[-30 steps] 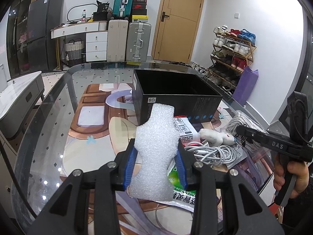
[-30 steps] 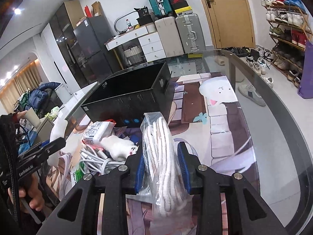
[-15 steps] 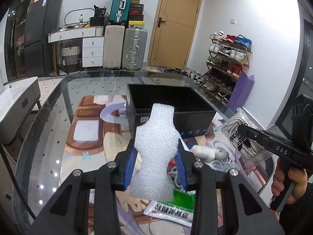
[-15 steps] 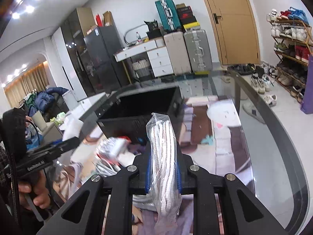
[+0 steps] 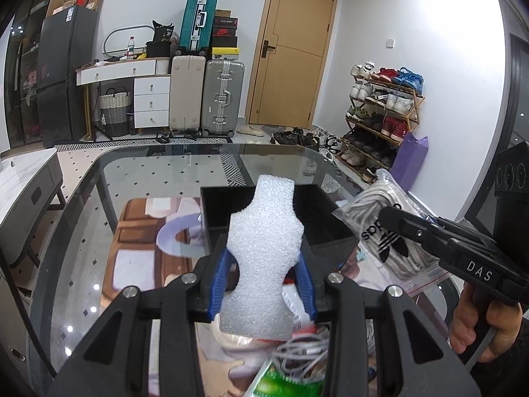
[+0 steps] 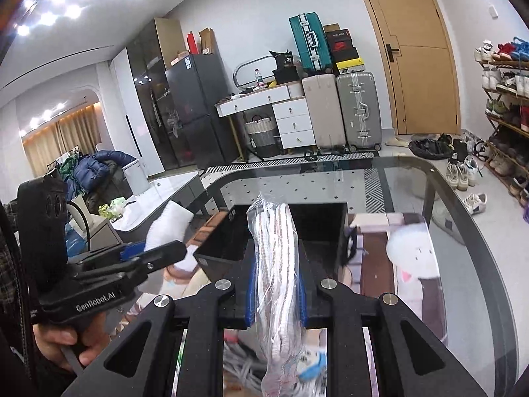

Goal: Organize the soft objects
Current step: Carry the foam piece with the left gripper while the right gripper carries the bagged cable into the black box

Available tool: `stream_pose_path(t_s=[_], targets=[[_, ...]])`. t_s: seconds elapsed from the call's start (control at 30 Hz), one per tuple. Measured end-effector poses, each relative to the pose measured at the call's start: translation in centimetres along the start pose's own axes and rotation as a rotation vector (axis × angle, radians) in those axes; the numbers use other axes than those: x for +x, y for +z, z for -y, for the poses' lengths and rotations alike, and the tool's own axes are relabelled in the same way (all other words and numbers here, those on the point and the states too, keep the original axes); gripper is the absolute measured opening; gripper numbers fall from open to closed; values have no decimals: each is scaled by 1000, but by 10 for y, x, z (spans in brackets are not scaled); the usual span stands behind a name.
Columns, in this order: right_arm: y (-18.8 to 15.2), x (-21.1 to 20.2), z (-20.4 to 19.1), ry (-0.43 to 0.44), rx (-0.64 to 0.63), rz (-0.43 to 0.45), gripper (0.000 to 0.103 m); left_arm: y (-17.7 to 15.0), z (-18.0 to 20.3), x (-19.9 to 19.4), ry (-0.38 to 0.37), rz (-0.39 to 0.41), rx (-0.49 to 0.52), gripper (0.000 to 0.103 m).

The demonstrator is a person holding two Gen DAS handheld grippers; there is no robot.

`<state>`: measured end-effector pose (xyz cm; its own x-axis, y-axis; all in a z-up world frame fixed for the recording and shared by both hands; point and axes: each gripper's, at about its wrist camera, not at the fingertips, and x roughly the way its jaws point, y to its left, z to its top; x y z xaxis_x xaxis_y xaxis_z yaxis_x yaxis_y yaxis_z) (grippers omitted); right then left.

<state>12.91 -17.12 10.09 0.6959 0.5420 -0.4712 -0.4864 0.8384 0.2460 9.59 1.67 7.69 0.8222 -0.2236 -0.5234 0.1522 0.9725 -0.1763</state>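
- the left tongs (image 5: 263, 283) are clenched on a white, waisted piece of foam (image 5: 264, 258), their blue pads (image 5: 221, 279) pressing its narrow middle from both sides; the foam stands upright, raised above the table.
- the right tongs (image 6: 276, 292) are clenched on a clear zip bag of white coiled rope (image 6: 276, 264), with the bag's top rising above the blue pads (image 6: 251, 294) and its bottom hanging below them.
- in the left wrist view the same bag (image 5: 390, 235) shows beside the foam, held by the right tongs (image 5: 393, 218), carrying a black printed logo.
- an open black rectangular box (image 5: 327, 218) sits on the round glass table (image 5: 139, 172), beyond both held things; in the right wrist view the box (image 6: 224, 235) lies straight ahead of the bag.
- in the right wrist view the foam (image 6: 168, 221) and the left tongs (image 6: 158, 251) appear to the left of the box.
- below the foam lie a tangle of white cable (image 5: 304, 354) and a green printed packet (image 5: 284, 380), blurred, on the table.
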Motion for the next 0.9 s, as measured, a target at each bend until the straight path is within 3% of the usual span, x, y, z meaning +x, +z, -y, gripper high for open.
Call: stream_pose_path(t_s=[0.37,0.9], targets=[[31,36,14,-22,30,-5,19,25,4,44,6,-31,-24,36],[38,102,29,-46,24,-109,19,30,8,91,25,-107,-15,36]])
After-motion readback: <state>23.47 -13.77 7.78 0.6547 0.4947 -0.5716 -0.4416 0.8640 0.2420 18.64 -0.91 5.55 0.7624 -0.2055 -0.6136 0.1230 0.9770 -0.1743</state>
